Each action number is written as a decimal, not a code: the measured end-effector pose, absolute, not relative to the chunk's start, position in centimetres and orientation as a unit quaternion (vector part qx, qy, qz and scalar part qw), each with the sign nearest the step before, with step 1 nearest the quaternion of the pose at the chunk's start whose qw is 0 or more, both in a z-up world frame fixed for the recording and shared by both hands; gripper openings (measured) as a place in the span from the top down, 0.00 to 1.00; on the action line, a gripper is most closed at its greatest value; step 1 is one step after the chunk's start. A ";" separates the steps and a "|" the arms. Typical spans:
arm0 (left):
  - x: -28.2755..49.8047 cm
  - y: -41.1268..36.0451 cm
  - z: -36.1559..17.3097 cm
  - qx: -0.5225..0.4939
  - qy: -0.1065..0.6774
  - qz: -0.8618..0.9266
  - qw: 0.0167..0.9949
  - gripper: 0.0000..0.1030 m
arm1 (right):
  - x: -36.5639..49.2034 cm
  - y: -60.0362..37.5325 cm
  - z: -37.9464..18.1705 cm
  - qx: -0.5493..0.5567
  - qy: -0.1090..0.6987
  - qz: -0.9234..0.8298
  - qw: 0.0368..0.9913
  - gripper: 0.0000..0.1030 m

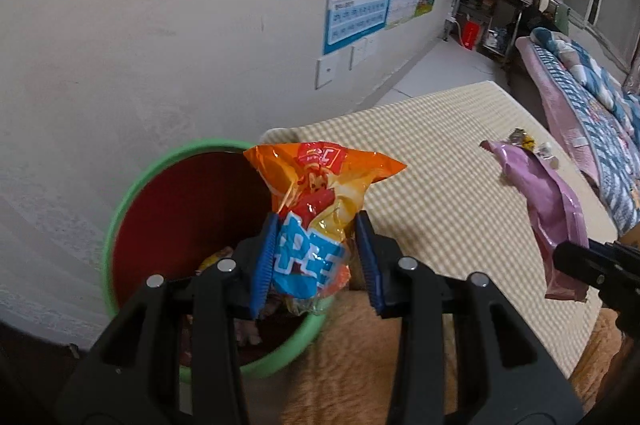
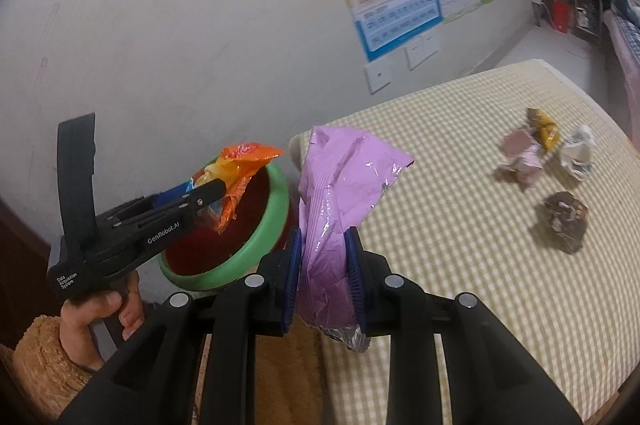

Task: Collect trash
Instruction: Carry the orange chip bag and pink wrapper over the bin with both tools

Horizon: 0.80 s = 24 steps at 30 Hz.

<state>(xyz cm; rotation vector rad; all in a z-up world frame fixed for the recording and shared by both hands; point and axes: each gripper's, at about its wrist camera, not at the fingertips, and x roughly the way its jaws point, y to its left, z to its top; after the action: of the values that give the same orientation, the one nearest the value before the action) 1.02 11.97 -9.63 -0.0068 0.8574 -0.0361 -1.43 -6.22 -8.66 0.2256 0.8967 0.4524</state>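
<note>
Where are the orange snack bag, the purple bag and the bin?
orange snack bag (image 1: 316,185), left wrist view, bag's upper body.
purple bag (image 2: 336,177), right wrist view, bag's middle.
bin (image 1: 120,209), left wrist view, green rim.

Orange wrapper (image 1: 320,185), green-rimmed red bin (image 1: 132,197)

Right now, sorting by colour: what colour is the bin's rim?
Green rim, red inside; clearest in the left wrist view.

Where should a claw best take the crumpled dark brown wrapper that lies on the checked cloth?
Grip the dark brown wrapper across its raised, crumpled middle, coming from above. It lies bunched on the checked cloth, apart from the other scraps, so its sides look free for both fingers.
</note>
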 end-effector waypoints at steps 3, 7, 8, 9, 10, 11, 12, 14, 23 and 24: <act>1.0 12.8 -9.8 -0.005 0.415 -0.008 0.910 0.64 | -1.0 -5.1 -9.1 0.099 0.438 0.225 0.865 0.77; 1.1 13.7 -10.1 -0.007 0.416 0.003 0.909 0.64 | -0.2 -4.1 -9.6 0.097 0.448 0.232 0.858 0.77; 1.2 13.8 -10.2 -0.006 0.415 0.006 0.910 0.64 | -0.2 -4.0 -9.6 0.097 0.448 0.233 0.858 0.77; 1.3 14.0 -10.3 -0.005 0.415 0.008 0.910 0.64 | -0.2 -3.7 -9.6 0.096 0.449 0.235 0.857 0.77; 1.5 14.2 -10.3 -0.004 0.415 0.009 0.910 0.64 | 0.0 -3.4 -9.6 0.093 0.449 0.238 0.856 0.77; 1.5 14.3 -10.4 -0.004 0.415 0.011 0.910 0.64 | 0.1 -3.2 -9.5 0.092 0.450 0.240 0.855 0.77; 1.6 14.5 -10.5 -0.004 0.416 0.012 0.909 0.64 | 0.1 -2.9 -9.6 0.090 0.451 0.242 0.854 0.77; 1.6 14.8 -10.6 -0.006 0.417 0.014 0.909 0.64 | 0.4 -2.5 -9.7 0.089 0.453 0.247 0.852 0.77; 1.6 16.2 -11.3 -0.007 0.419 0.030 0.908 0.64 | 2.0 -0.2 -9.8 0.087 0.458 0.269 0.843 0.77; 1.7 16.4 -11.3 -0.008 0.419 0.032 0.907 0.64 | 2.1 -0.1 -9.8 0.087 0.459 0.270 0.842 0.77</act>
<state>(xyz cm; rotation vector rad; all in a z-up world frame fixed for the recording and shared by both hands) 1.66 16.37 -11.29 -0.0168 0.8646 0.0655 2.10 -0.06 -9.83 0.1834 0.9688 0.5709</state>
